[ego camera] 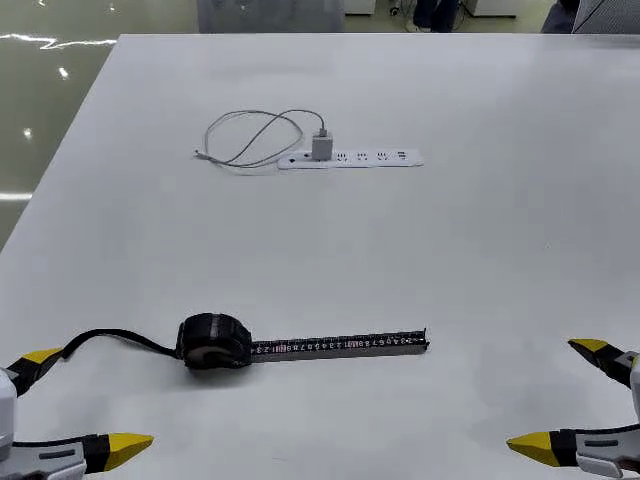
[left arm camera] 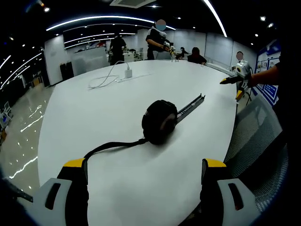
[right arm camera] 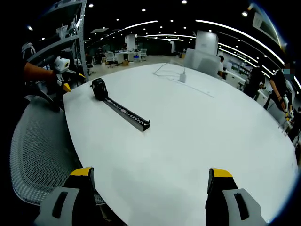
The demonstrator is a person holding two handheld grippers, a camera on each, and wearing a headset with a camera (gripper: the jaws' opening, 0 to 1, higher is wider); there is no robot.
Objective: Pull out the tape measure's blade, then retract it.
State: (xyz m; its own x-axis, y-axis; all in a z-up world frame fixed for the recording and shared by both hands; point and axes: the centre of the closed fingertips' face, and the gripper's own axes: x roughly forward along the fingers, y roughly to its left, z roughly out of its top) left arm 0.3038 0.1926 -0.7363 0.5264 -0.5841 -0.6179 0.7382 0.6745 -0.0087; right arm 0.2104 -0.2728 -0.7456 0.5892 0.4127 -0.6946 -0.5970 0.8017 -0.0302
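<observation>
A black tape measure (ego camera: 213,341) lies on the white table near its front edge, and its blade (ego camera: 340,345) is drawn out to the right, ending in a hook (ego camera: 425,340). A black wrist strap (ego camera: 115,341) trails to the left of the case. My left gripper (ego camera: 82,405) is open at the lower left, close to the strap's end and holding nothing. Far to the right of the blade's tip, my right gripper (ego camera: 568,398) is also open and empty. The case (left arm camera: 160,121) sits ahead of the left jaws. The case (right arm camera: 99,88) and blade (right arm camera: 127,113) lie left of the right jaws.
A white power strip (ego camera: 350,159) with a plugged charger (ego camera: 321,146) and a coiled white cable (ego camera: 250,138) lies mid-table, farther back. A mesh chair (right arm camera: 37,150) stands at the table's edge. Several people stand beyond the far end of the table (left arm camera: 160,40).
</observation>
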